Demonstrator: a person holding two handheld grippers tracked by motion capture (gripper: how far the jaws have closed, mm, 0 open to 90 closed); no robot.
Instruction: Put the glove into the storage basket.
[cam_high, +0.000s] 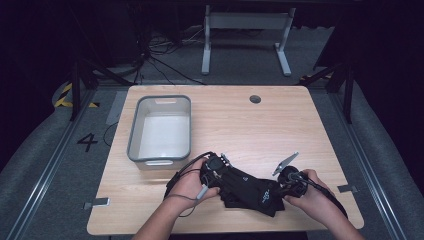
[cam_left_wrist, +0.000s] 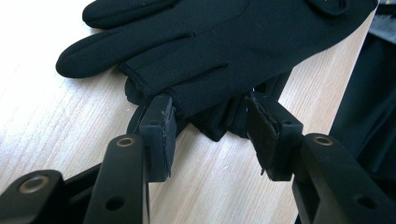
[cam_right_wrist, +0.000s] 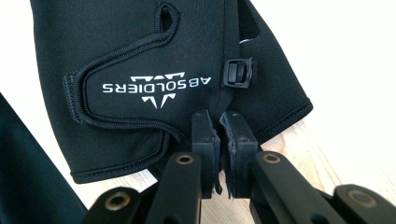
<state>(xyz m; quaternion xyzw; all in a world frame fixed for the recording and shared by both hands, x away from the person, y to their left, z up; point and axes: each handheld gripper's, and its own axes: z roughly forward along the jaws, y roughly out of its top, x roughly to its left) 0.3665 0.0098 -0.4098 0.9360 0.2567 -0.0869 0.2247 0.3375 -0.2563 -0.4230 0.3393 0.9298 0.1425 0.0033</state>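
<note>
A black glove (cam_high: 250, 189) lies near the front edge of the wooden table (cam_high: 240, 125), on top of a second black glove. The left gripper (cam_high: 223, 171) is at its finger end. In the left gripper view the glove's fingers (cam_left_wrist: 187, 51) spread over the wood, and the left gripper (cam_left_wrist: 210, 123) stands open with folded finger fabric between the pads (cam_left_wrist: 161, 130). The right gripper (cam_high: 280, 190) is at the cuff end. In the right gripper view the glove (cam_right_wrist: 140, 56) shows a white ABSOLDIERS logo, and the right gripper (cam_right_wrist: 219, 120) is shut on the cuff fabric below a small black clip (cam_right_wrist: 238, 72).
A grey plastic bin (cam_high: 134, 135) with a white inside stands at the back left of the table. A round cable hole (cam_high: 255, 99) sits near the far edge. A white desk frame (cam_high: 245, 30) stands on the floor beyond the table.
</note>
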